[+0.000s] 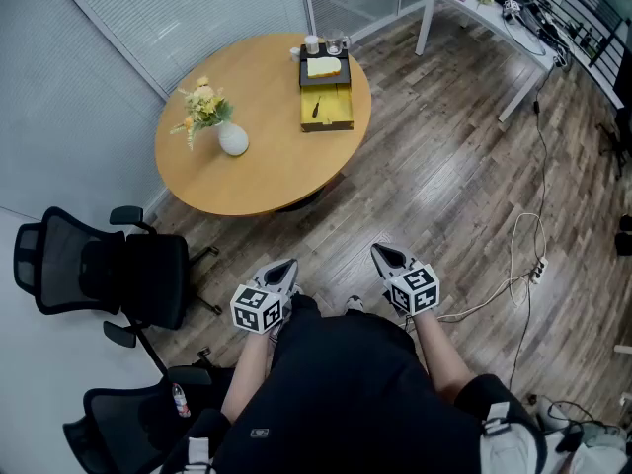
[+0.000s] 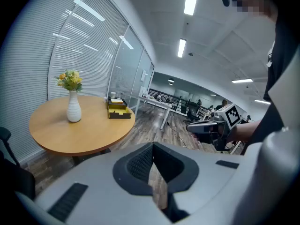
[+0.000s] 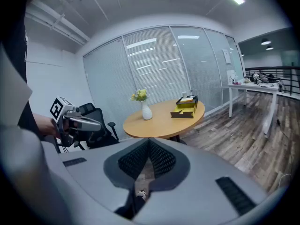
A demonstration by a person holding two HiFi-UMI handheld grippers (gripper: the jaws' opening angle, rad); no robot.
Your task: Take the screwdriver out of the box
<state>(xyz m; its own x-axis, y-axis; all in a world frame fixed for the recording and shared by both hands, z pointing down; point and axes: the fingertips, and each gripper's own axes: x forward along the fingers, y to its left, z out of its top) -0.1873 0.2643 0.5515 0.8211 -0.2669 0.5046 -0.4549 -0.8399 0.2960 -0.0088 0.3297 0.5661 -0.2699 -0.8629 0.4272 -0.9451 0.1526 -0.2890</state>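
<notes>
Left grey hand-held gripper (image 1: 286, 265) is hanging low at the person's waist, its jaws pressed together on nothing. The matching right gripper (image 1: 381, 253) is doing the same just beside it. Both are waiting well apart from the round wooden table (image 1: 257, 171). Past the white flower vase (image 1: 233, 139), the dark screwdriver (image 1: 316, 107) is lying inside the open yellow box (image 1: 327, 125) near the table's far right edge. By my judgement nothing is done: approach, grasp and lift are all remaining.

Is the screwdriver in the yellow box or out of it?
In. The screwdriver lies in the yellow box on the round table; left gripper and right gripper are far off, shut, empty.
</notes>
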